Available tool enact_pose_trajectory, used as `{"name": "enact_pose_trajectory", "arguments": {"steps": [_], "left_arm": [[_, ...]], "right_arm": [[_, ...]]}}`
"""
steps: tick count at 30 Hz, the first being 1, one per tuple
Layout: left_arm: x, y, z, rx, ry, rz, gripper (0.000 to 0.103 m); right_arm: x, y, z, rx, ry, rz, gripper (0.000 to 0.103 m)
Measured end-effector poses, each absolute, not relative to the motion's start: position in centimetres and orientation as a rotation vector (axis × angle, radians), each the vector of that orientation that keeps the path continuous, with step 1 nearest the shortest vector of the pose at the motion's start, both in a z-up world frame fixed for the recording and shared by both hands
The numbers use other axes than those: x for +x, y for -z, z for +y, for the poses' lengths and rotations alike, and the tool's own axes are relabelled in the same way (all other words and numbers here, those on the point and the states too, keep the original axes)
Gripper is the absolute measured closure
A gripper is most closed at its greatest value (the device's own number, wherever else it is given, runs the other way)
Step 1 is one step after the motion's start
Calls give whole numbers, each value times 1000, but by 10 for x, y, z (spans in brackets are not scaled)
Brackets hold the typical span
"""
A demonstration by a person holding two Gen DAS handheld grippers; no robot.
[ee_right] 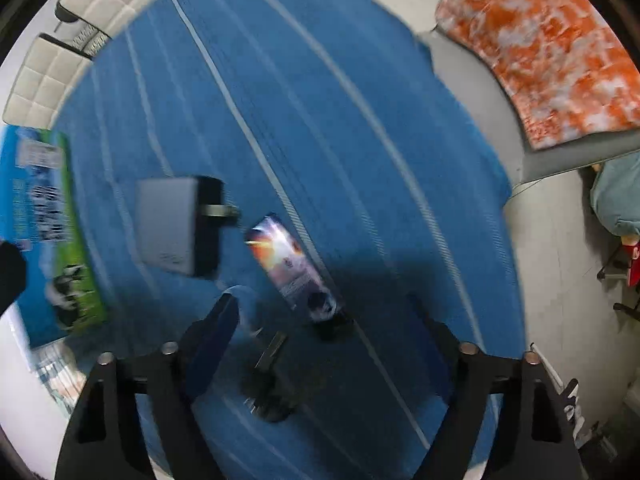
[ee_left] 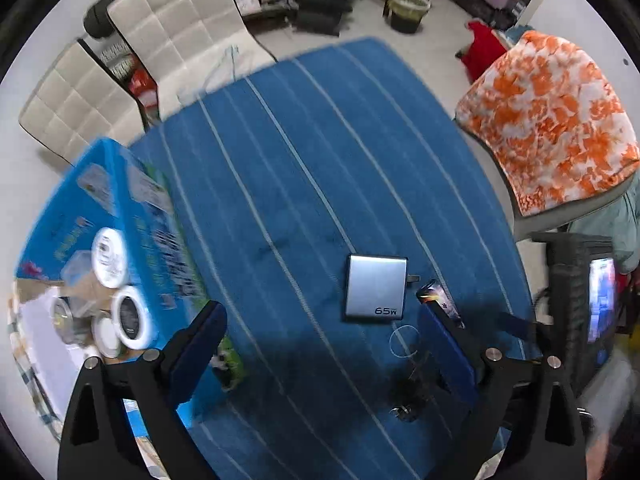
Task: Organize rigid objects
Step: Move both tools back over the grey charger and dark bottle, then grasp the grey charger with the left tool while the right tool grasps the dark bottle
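Note:
A grey 65W charger (ee_left: 375,288) lies on the blue striped cloth (ee_left: 312,168); it also shows in the right wrist view (ee_right: 176,226). Beside it lies a slim lighter with a colourful print (ee_right: 292,266), partly hidden behind my left gripper's right finger (ee_left: 438,300). A key ring with keys (ee_left: 406,376) lies near the front, blurred in the right wrist view (ee_right: 268,376). My left gripper (ee_left: 320,340) is open and empty above the cloth. My right gripper (ee_right: 324,320) is open and empty over the lighter and keys.
A blue milk carton box (ee_left: 120,216) at the left holds several round tins (ee_left: 130,316); it shows in the right wrist view (ee_right: 44,224). A chair with an orange-white cover (ee_left: 556,120) stands right. White chairs (ee_left: 176,28) stand behind the table.

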State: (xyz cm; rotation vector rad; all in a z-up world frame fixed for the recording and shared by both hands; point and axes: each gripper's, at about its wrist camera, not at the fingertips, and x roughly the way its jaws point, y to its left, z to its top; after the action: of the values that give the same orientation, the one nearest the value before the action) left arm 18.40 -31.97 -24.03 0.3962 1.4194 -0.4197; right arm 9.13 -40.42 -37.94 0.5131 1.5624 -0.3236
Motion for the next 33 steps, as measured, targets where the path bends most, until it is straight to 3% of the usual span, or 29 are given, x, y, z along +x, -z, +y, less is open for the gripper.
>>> {"name": "enact_pose_trajectory", "arguments": {"steps": [1,2,3,5,11,18,20,21,23,26,33], "left_arm": [[185,247,-320,393,405,1437,6],[186,252,-320,393,398,1447,6],[185,256,-320,395,392,1457,6],[187,262,-319,381,377,1469,7],[192,279,-330,387,380,1498,4],[188,336,-355,431,422,1625,4],[186,349,-360,465,411,1637,8],[184,353,-362,473,422,1638,21],[180,352,-367,488,445,1595,28],[177,344,-372,488,459,1562,49],[173,332,-362,467,442,1534,52]], "right_arm": [[92,389,-404,526,316,1571,30],[93,389,-401,506,325,1550,42],[94,386,-395,460,326,1526,47],[94,384,-393,410,371,1527,73],[61,378,-425,526,479,1545,76],[53,374,-429,583,459,1526,74],[53,372,-424,558,466,1527,74],[55,377,-428,553,469,1527,74],[56,377,-426,536,485,1531,73],[60,376,-419,494,517,1556,74],[62,375,-418,480,553,1553,77]]}}
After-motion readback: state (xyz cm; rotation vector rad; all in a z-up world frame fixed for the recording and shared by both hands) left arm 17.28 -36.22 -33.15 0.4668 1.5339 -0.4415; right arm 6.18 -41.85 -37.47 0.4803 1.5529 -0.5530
